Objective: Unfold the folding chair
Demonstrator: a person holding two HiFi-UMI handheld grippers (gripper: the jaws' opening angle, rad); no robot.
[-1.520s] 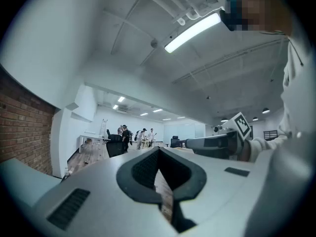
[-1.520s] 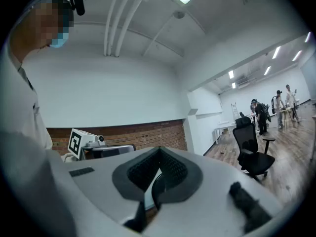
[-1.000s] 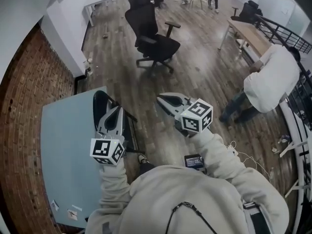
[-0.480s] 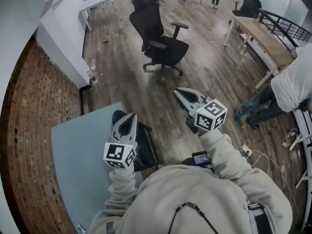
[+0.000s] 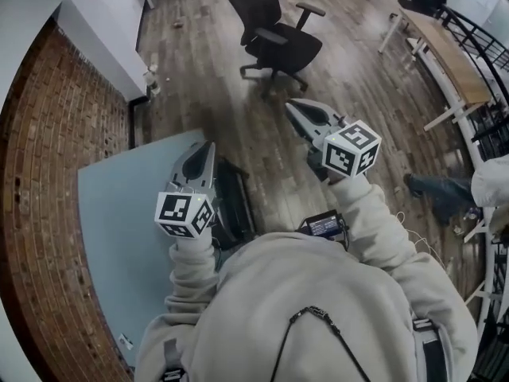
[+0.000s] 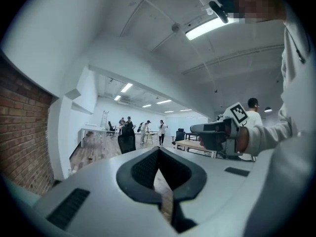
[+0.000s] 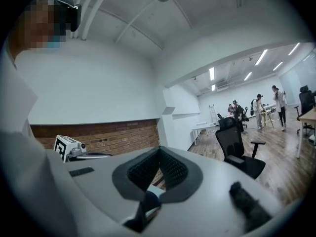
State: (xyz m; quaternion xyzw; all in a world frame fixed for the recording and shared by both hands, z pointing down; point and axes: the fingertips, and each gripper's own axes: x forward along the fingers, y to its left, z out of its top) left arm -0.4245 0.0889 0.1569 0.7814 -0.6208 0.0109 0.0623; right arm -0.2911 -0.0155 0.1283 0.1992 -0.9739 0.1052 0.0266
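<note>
The folding chair is black and folded flat. It stands on edge against the side of a grey-blue table, just below me in the head view. My left gripper hangs level over the chair's upper left end, shut and empty, apart from it as far as I can tell. My right gripper is held to the right over bare floor, also shut on nothing. In the left gripper view the left gripper has its jaws together. In the right gripper view the right gripper likewise shows closed jaws. The chair shows in neither gripper view.
A black office chair stands on the wood floor ahead. A brick wall runs along the left behind the table. A wooden desk and railing line the right side, with a person's legs nearby. A small screen device hangs at my waist.
Both grippers, still shut, have swung along with my turn. The folded chair now lies right under the left gripper, and the person in white has slid mostly out at the right.
</note>
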